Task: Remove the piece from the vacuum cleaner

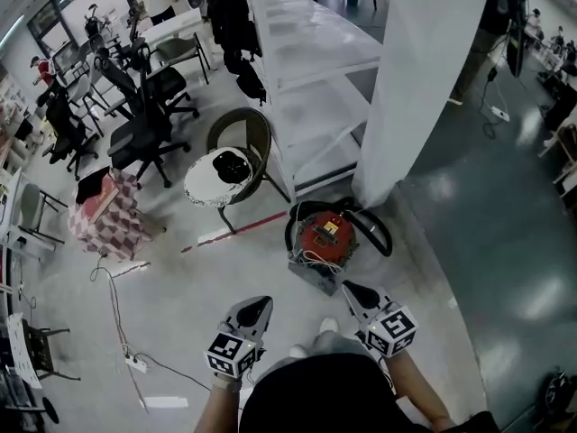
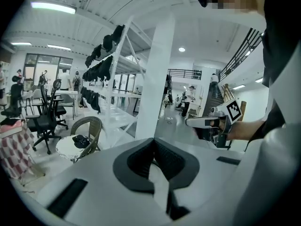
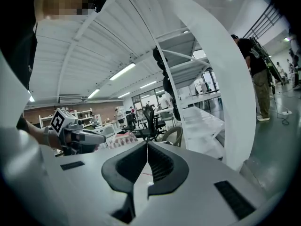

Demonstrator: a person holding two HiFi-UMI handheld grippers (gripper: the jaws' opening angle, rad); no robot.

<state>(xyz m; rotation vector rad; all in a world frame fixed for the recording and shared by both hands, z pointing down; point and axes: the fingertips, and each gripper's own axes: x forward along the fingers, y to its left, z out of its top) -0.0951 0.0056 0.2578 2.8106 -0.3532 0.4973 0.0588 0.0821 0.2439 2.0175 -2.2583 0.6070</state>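
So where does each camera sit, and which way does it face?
Head view: on the person's head, facing steeply down at the vacuum cleaner; shows left gripper, right gripper.
Left gripper view: on that gripper, facing along its shut jaws toward the pillar; right gripper at right.
Right gripper view: on that gripper, along its shut jaws toward the shelves; left gripper at left.
Shared: all three see the chair.

Bright light is cast by ceiling strip lights (image 2: 52, 7); glare is reflected off the floor (image 1: 444, 188); edges are warped.
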